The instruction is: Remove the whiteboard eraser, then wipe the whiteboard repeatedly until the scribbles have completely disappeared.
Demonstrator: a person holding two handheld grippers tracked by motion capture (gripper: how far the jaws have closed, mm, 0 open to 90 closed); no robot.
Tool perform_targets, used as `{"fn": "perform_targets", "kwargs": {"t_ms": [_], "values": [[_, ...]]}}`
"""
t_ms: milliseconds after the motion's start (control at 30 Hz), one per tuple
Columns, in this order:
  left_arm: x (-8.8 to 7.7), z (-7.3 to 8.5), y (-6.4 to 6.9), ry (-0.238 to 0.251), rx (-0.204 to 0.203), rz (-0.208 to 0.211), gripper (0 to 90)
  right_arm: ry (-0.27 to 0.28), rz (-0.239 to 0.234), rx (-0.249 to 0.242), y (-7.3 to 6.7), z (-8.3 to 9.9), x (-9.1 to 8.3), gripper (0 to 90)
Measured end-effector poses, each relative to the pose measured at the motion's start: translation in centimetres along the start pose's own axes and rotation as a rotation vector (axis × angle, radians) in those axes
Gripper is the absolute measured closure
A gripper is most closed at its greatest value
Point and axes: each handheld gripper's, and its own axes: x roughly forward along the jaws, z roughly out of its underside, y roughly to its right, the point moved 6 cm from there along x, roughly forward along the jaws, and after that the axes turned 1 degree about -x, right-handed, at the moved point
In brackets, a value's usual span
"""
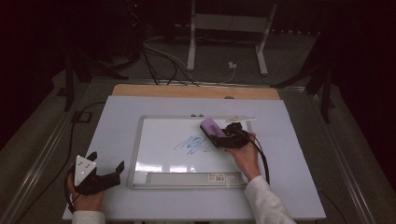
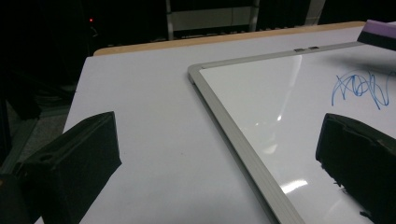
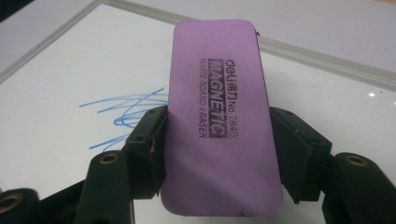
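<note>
At the left edge of the surface (image 1: 116, 121), the left claw (image 1: 106, 166) rests in the person's left hand (image 1: 86, 199), just outside the whiteboard's (image 1: 159, 140) metal frame. Its jaws are spread wide with nothing between them; in the left gripper view they stand well apart over the bare white surface (image 2: 154, 130) and the whiteboard's (image 2: 261, 93) corner. Toward the middle of the board, a blue scribble (image 1: 192, 144) marks the white face. To its right, near the board's upper right corner, the right claw (image 1: 215, 134) pinches a purple eraser (image 1: 210, 126) by its long sides. The right gripper view shows both pads pressed against the eraser (image 3: 217, 121), printed face up, with the scribble (image 3: 126, 114) just to its left.
</note>
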Motion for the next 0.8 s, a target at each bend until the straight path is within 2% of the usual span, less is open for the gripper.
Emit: {"fn": "perform_targets", "kwargs": {"t_ms": [233, 467, 700, 800], "values": [[0.0, 0.0, 0.0, -0.001, 0.001, 0.002, 0.6, -0.015, 0.025, -0.028, -0.5, 0.4, 0.6, 40.8], [-0.1, 0.0, 0.0, 0.001, -0.001, -0.001, 0.6, -0.049, 0.079, -0.065, -0.5, 1.0, 1.4, 40.8], [0.0, 0.0, 0.1, 0.000, 0.003, 0.000, 0.6, -0.077, 0.091, -0.076, -0.5, 1.7, 1.9, 40.6], [0.0, 0.0, 0.0, 0.001, 0.001, -0.001, 0.6, -0.104, 0.077, -0.065, -0.4, 2.0, 2.2, 38.8]]}}
